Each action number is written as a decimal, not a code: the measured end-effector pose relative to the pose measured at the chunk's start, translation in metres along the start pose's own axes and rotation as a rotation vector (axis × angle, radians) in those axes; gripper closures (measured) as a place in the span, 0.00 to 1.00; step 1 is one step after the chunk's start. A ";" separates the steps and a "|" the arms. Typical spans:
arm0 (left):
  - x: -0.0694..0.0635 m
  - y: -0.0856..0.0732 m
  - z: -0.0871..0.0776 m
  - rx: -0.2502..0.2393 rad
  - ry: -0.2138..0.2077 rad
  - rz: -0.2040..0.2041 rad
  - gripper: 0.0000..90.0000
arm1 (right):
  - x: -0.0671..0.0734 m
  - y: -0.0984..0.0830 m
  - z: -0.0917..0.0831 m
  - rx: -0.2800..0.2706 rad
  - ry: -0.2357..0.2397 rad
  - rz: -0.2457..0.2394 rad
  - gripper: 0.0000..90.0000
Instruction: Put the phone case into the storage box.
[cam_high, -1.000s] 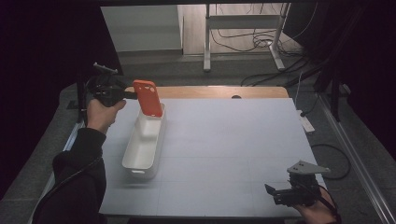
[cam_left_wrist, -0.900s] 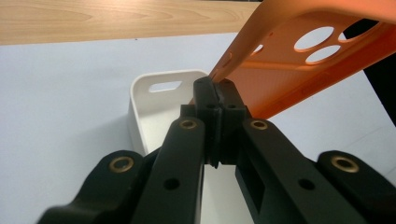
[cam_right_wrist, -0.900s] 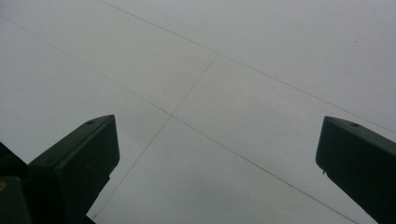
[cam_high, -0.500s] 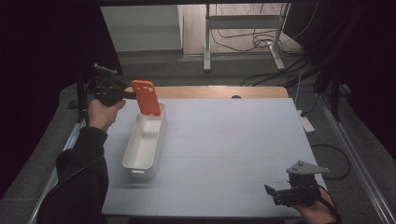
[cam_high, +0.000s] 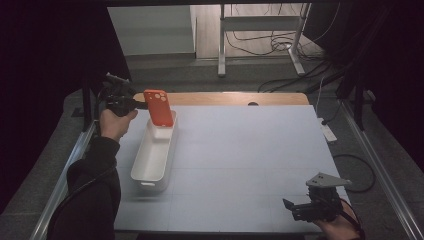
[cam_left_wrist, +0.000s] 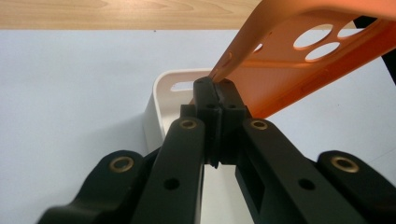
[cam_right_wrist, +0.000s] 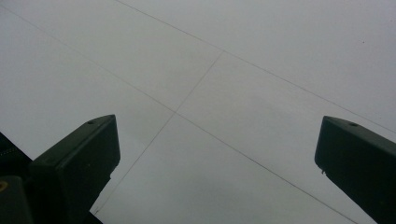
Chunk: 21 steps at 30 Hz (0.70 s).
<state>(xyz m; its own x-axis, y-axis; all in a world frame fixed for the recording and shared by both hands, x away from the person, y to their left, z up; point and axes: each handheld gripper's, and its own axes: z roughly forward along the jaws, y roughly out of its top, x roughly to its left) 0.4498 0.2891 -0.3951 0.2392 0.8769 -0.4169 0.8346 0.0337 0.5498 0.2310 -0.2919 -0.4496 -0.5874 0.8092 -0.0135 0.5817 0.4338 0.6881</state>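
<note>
An orange phone case (cam_high: 159, 107) with round camera holes hangs tilted over the far end of a long white bin (cam_high: 153, 159). My left gripper (cam_high: 142, 105) is shut on the case's edge, as the left gripper view shows: the black jaws meet on the orange case (cam_left_wrist: 299, 65) above the white bin's end wall (cam_left_wrist: 161, 102). A hand holds that gripper at the table's far left. At the near right corner, my right gripper (cam_high: 290, 210) stands open, low over the bare white table. Its two fingertips (cam_right_wrist: 84, 154) stand wide apart with nothing between them.
The white table top (cam_high: 250, 160) has a wooden strip (cam_high: 230, 98) along its far edge. Metal rails run down both sides. Cables and a metal stand (cam_high: 260, 30) lie on the floor beyond the table.
The left gripper and the orange case have sunk a little toward the bin's far end. The right gripper has kept still.
</note>
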 end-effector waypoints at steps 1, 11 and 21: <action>0.000 0.000 0.000 0.000 0.000 0.000 0.99 | 0.000 0.000 0.000 0.000 0.000 0.000 0.00; 0.007 -0.006 0.016 0.019 -0.002 -0.020 0.99 | 0.000 0.000 0.000 -0.003 -0.001 -0.002 0.00; 0.012 -0.010 0.029 0.043 0.003 -0.030 0.99 | 0.000 0.000 0.000 -0.001 0.000 -0.001 0.00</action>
<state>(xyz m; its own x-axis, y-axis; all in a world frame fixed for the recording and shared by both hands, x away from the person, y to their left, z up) 0.4589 0.2855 -0.4267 0.2125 0.8773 -0.4303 0.8618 0.0394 0.5058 0.2306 -0.2921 -0.4495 -0.5878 0.8089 -0.0141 0.5806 0.4339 0.6889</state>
